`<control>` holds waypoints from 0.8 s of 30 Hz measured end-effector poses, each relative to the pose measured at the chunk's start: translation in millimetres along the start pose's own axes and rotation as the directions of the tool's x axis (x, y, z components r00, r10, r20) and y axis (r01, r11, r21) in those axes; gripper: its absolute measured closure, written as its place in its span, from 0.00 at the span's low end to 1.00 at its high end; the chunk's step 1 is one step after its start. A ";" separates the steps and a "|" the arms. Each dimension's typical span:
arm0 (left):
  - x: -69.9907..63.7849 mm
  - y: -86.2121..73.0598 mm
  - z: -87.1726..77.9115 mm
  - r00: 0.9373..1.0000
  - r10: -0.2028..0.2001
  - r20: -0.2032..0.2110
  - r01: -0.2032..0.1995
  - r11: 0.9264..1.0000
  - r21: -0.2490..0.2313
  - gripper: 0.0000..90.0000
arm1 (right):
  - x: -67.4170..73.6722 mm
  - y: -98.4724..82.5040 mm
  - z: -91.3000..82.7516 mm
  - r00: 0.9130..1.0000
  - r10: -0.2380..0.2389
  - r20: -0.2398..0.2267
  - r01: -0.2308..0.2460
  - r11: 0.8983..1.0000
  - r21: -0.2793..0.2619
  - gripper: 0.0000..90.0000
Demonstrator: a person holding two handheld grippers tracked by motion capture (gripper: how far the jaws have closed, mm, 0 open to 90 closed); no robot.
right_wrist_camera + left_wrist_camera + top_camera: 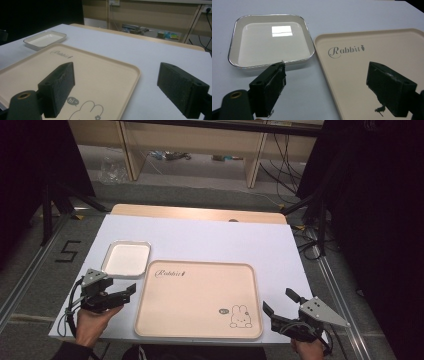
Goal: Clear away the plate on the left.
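A beige tray [200,296] printed with "Rabbit" and a rabbit drawing lies at the front middle of the white table. A small white square dish [127,258] sits just beyond its left corner. My left gripper [131,291] is open at the tray's left edge, held by a hand. In the left gripper view its jaws straddle the tray's edge [324,65], with the dish [270,40] ahead. My right gripper [279,304] is open off the tray's front right corner. In the right gripper view the tray [82,70] spreads ahead, its corner between the jaws, and the dish [45,39] lies far left.
The white sheet [200,240] covers a wooden table whose far edge [200,213] shows. Wooden furniture legs [255,165] and cables [285,150] stand on the floor beyond. Dark stands [47,210] flank the table on both sides.
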State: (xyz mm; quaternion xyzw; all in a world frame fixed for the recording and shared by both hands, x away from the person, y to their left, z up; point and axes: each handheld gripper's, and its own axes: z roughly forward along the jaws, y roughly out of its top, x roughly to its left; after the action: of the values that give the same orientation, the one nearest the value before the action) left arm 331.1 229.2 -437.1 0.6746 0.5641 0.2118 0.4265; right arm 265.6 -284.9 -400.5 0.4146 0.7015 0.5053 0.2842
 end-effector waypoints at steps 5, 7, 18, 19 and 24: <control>5.2 3.7 8.0 1.000 0.000 -0.016 0.000 1.000 0.008 0.17 | -0.2 -0.3 0.4 1.000 0.005 -0.004 -0.005 1.000 -0.007 0.17; 6.8 4.6 8.8 1.000 -0.001 -0.023 0.001 1.000 0.008 0.17 | -0.4 -0.1 0.0 1.000 0.002 -0.002 -0.002 1.000 -0.002 0.17; 21.1 13.8 22.9 0.997 -0.014 -0.071 0.014 1.000 0.005 0.17 | -0.5 0.1 -0.2 1.000 0.004 -0.003 -0.004 1.000 0.002 0.17; 23.6 15.4 25.5 0.997 -0.014 -0.079 0.014 1.000 0.007 0.17 | -0.7 -0.1 0.0 1.000 0.002 -0.001 -0.002 1.000 -0.006 0.17; 28.1 18.0 29.3 0.995 -0.020 -0.098 0.020 1.000 0.005 0.17 | 0.0 -0.1 0.0 1.000 0.003 -0.001 -0.003 1.000 -0.004 0.17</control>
State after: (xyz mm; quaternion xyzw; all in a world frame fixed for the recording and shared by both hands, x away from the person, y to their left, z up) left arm 371.7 245.7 -444.0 0.6590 0.5917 0.2386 0.3984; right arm 265.5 -284.9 -400.6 0.4147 0.7000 0.5075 0.2839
